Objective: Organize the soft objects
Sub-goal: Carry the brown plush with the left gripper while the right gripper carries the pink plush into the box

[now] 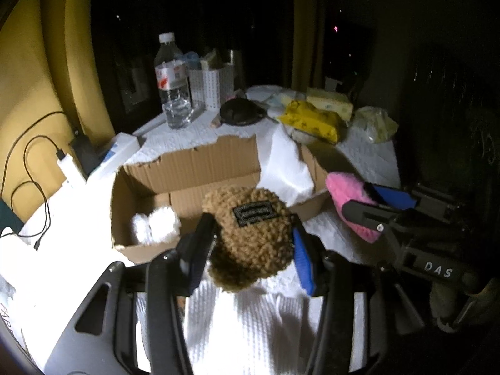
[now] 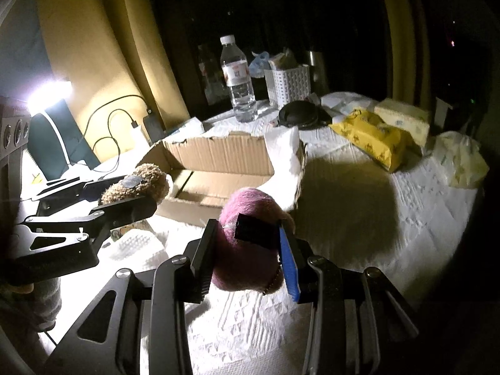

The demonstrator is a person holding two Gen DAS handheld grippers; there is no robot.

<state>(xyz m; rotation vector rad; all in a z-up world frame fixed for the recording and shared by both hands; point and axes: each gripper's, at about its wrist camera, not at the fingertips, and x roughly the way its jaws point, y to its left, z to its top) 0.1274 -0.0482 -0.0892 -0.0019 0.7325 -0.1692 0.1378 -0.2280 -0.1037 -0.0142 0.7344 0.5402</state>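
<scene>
Risk first: both soft items are being carried in the air beside the cardboard box, so a release short of the opening is likely to drop them onto the white cloth instead. The near box wall is low and torn; it could be clipped and the box shoved. The paper towel draped over the right wall may be dragged in.

The left gripper is being held just in front of the box's near edge, tilted slightly down, pinching the brown fuzzy hat. The right gripper is being held to the right of the box, angled inward toward it, clamped on the pink knitted hat. White soft items are already lying inside.
</scene>
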